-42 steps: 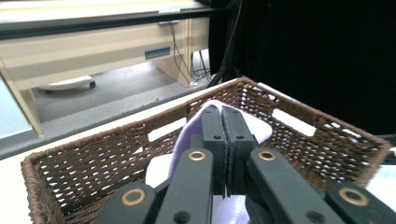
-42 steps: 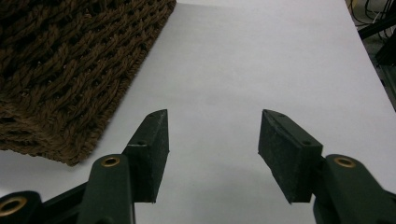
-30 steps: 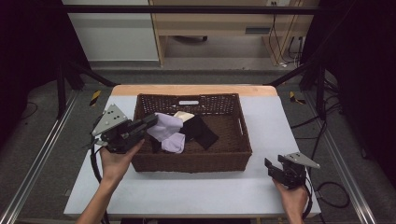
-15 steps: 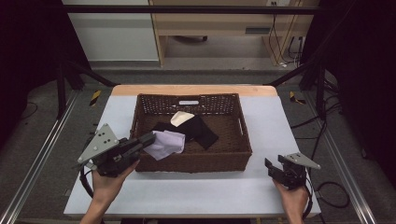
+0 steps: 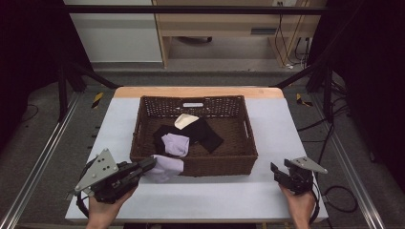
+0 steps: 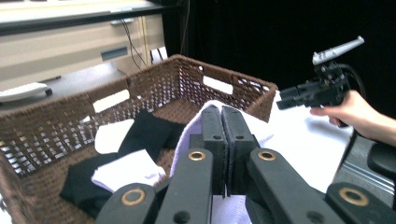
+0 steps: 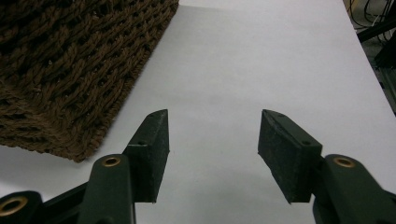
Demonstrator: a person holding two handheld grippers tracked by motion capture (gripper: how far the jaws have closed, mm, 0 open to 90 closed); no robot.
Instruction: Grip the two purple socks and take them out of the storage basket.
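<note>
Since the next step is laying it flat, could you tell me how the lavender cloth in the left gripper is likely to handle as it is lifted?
Probably floppy: the lavender cloth sags over the basket front rim from the left gripper. Likely light, held by one shut pinch.

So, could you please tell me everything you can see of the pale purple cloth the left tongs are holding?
The pale purple cloth is a soft, lilac-white fabric piece, maybe a sock, with a fine knit look. The left tongs are shut on it, their jaws pressed together over a fold. It hangs draped over the front wall of the wicker basket at its front left corner, bunched and drooping outside towards the white table. A similar purple piece lies inside the basket.
</note>
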